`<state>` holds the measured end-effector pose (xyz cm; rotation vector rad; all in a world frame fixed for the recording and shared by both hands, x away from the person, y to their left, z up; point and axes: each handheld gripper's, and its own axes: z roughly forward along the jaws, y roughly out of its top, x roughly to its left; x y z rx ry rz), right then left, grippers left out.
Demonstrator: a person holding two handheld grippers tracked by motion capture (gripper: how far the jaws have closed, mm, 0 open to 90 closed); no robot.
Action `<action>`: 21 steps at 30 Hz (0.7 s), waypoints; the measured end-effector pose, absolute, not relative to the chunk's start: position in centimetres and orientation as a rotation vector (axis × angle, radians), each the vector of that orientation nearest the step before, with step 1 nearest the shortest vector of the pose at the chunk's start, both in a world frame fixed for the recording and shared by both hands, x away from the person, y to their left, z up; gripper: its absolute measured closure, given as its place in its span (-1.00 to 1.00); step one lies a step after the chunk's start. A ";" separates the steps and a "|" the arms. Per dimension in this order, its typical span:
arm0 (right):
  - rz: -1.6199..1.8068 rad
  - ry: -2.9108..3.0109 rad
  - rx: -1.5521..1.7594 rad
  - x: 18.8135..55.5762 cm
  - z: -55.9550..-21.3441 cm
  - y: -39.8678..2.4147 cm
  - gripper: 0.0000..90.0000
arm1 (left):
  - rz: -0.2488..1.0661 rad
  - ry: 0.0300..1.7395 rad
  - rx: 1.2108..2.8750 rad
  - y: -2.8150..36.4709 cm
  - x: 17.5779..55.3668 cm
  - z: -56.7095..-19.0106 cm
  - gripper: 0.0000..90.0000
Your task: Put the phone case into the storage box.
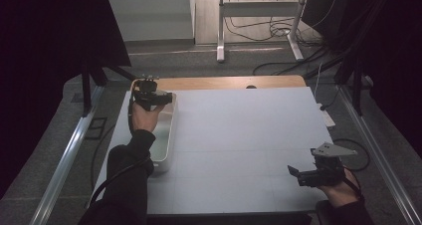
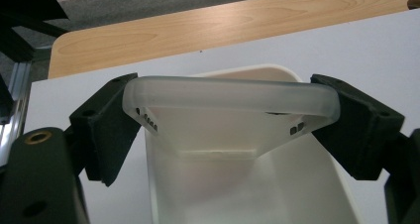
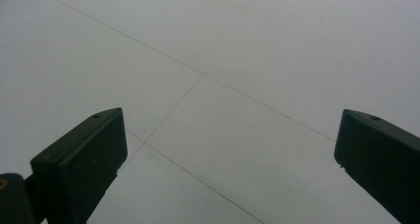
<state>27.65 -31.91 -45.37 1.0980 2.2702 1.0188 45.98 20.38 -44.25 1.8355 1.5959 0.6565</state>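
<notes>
Left tool (image 2: 230, 127) clamped on case (image 2: 230, 92) over bin (image 2: 247, 194); drop pending. Right tool (image 3: 230, 149) wide, idle over worktop (image 3: 247, 45).

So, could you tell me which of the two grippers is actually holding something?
The left gripper, clamped across a translucent phone case above the white tray; the right gripper is open over bare table.

This looks like a lab or recording studio set up for data capture. A wooden table (image 1: 226, 82) covered by a white sheet (image 1: 239, 135) marked with faint grid lines stands between black curtains (image 1: 45, 46) on both sides, with metal rails (image 1: 64, 160) running along the grey carpeted floor (image 1: 199, 60). Behind it, loose cables (image 1: 278, 28) trail around the white legs of a desk frame (image 1: 259, 11).
</notes>
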 end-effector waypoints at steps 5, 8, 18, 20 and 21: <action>1.024 2.273 1.099 27.7 -45.4 -32.0 -1.00 | 0.664 1.595 1.824 20.3 46.7 -44.4 -0.63; 1.027 2.274 1.100 27.7 -45.4 -32.0 -1.00 | 0.668 1.594 1.825 20.3 47.0 -44.4 -0.64; 1.031 2.274 1.103 27.7 -45.4 -32.0 -1.00 | 0.678 1.586 1.824 19.9 48.2 -44.4 -0.85; 1.033 2.273 1.104 27.7 -45.4 -32.0 -1.00 | 0.682 1.578 1.815 19.8 48.3 -44.4 -0.92; 1.031 2.272 1.104 27.7 -45.4 -32.1 -1.00 | 0.674 1.578 1.810 19.8 48.3 -44.5 -0.94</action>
